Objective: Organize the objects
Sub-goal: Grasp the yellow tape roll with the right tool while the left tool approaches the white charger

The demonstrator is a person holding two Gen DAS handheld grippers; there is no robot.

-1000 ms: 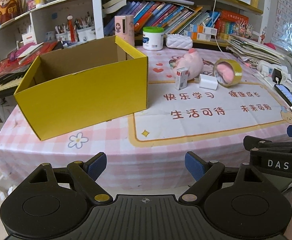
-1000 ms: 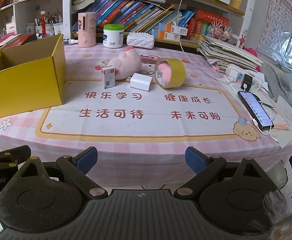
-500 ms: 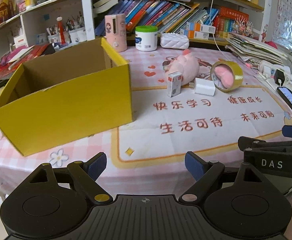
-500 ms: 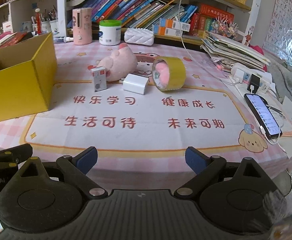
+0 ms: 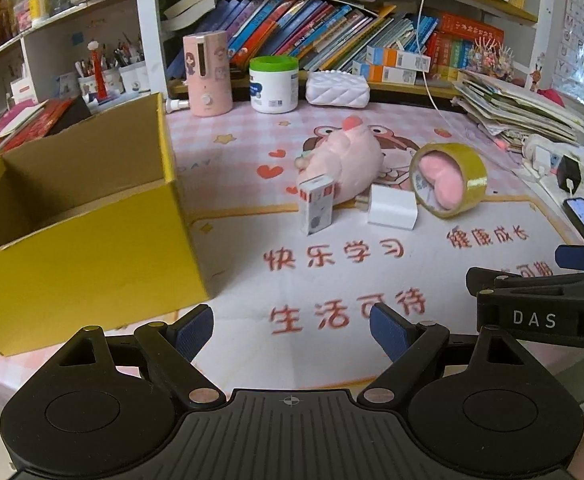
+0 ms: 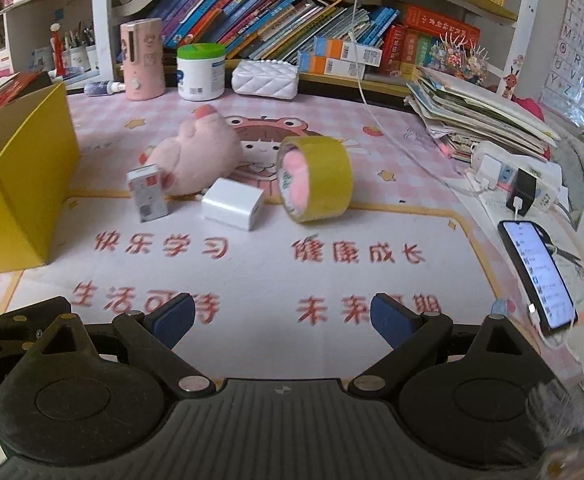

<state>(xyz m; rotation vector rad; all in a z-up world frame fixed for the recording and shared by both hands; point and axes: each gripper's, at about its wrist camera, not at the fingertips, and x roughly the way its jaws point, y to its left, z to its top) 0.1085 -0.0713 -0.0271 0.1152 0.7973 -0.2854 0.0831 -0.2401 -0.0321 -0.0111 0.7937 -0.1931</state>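
Currently I hold both the left gripper and right gripper spread wide and empty, short of the rigid, probably light white charger lying between small carton and tape roll; grasp its flat sides.

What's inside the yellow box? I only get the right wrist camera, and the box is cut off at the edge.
Observer: The left wrist view looks into the open top of the yellow box. I see only bare brown cardboard, though the front wall hides most of the floor.
Operator: Is my left tool open?
Observer: Yes. The left tool is open, with nothing between its blue pads.
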